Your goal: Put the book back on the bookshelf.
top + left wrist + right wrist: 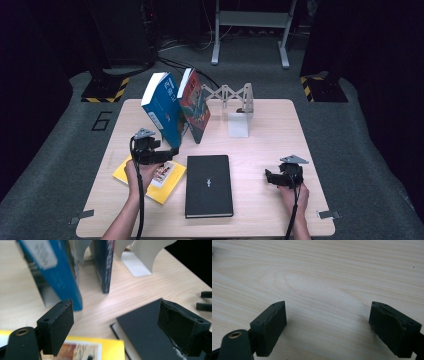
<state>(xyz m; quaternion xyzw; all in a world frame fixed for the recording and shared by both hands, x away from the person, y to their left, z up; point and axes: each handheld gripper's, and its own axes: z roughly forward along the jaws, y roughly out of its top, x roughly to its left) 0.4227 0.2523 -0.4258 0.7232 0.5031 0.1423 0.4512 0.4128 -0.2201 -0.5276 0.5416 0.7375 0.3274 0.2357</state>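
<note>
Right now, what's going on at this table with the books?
A person holds a gripper in each hand over a pale wooden table. The left gripper, fingers open and empty, is beside the leaning blue paperback book, which stands with a red-covered book near a white folding book rack. A black hardcover book and a yellow flat book lie flat nearby. The right gripper hovers open over bare wood.

High view down over the table (pixel 260 125); both gripper views low, close to it, sharing its wood.
</note>
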